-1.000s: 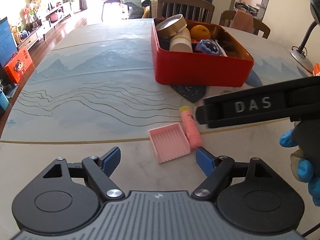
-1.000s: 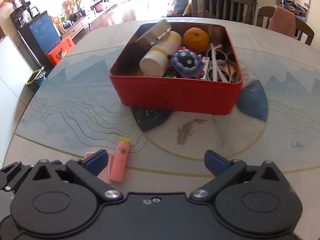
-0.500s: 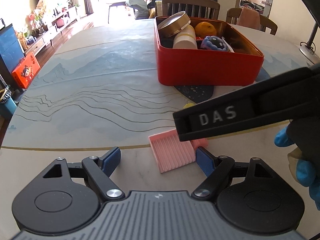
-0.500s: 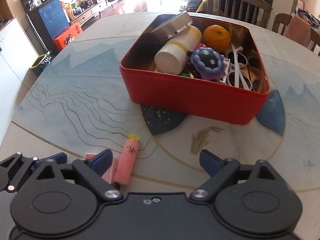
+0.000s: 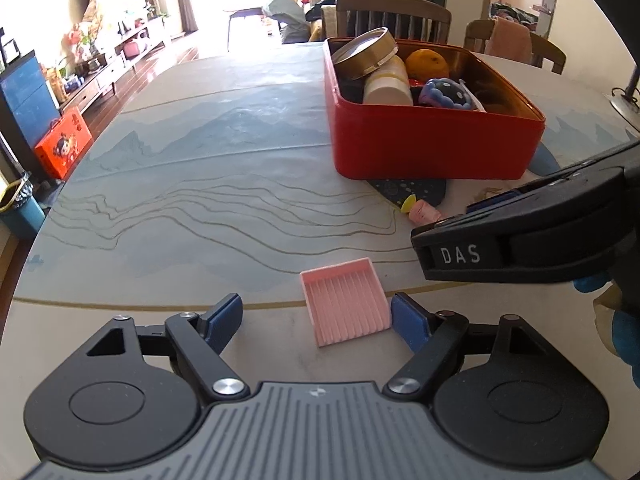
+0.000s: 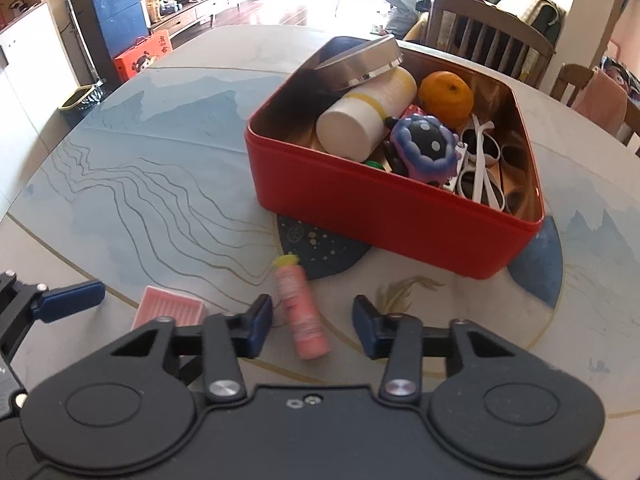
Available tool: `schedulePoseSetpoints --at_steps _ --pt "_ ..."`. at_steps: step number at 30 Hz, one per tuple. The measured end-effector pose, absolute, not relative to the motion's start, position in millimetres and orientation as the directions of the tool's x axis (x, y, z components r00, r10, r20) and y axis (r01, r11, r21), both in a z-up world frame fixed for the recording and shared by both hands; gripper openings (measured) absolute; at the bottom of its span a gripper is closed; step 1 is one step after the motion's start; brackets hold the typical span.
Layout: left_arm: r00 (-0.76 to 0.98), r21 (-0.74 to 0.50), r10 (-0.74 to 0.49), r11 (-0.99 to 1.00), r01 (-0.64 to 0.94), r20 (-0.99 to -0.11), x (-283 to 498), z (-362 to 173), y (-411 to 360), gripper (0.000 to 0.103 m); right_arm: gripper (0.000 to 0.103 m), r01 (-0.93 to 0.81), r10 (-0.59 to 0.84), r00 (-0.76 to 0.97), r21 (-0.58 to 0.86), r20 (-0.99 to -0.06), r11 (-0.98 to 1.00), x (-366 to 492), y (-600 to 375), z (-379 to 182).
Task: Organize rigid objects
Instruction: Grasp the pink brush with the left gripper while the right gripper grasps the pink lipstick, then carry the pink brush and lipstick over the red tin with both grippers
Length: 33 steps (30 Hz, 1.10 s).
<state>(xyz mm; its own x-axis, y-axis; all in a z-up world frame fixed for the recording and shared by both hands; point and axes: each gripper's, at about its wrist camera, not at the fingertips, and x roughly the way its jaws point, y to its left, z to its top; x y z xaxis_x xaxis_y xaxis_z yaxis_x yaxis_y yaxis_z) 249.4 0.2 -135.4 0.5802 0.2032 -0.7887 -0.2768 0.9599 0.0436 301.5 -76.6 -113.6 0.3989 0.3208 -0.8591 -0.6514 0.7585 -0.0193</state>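
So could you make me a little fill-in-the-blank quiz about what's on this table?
1. The box holding the orange is coloured ____.
2. The pink tube between the right gripper's fingers has a ____ cap.
3. The ridged pink tray in front of the left gripper lies on the ____.

Missing words: red; yellow; table

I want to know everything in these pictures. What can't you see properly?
- Left wrist view: most of the pink cylindrical tube with the yellow cap is hidden behind the black right gripper, whose fingers are closing around it.
- Right wrist view: the bottom of the red square metal tin is buried under its contents.
- The tube's label: too blurred to read.
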Motion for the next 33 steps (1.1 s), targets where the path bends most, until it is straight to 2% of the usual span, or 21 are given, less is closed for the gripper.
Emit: schedulePoseSetpoints --at_steps 1,3,5,7,19,33 --pt "0.582 0.039 0.196 0.962 -0.271 -0.789 250 -135 0 0.072 0.029 -0.657 0.322 0.399 -0.023 -0.858 0.753 301 -76 -114" --pt "0.583 0.018 0.175 0.964 -0.265 -0.794 251 -133 1 0.065 0.018 -0.663 0.325 0.401 -0.026 -0.857 0.748 300 -76 -113" --pt "0.579 0.015 0.171 0.964 -0.264 -0.798 253 -132 1 0.058 0.015 -0.658 0.325 0.403 -0.025 -0.855 0.752 299 -77 -113" --pt "0.577 0.012 0.166 0.965 -0.261 -0.799 253 -130 2 0.043 0.014 -0.652 0.331 0.399 -0.01 -0.855 0.759 300 -79 -113" --pt "0.588 -0.029 0.141 0.962 -0.271 -0.797 247 -112 17 0.043 0.014 -0.592 0.375 0.43 0.056 -0.821 0.804 286 -108 -86" --pt "0.658 -0.082 0.095 0.969 -0.233 -0.747 238 -55 24 0.043 0.014 -0.556 0.419 0.505 0.087 -0.754 0.827 274 -133 -28"
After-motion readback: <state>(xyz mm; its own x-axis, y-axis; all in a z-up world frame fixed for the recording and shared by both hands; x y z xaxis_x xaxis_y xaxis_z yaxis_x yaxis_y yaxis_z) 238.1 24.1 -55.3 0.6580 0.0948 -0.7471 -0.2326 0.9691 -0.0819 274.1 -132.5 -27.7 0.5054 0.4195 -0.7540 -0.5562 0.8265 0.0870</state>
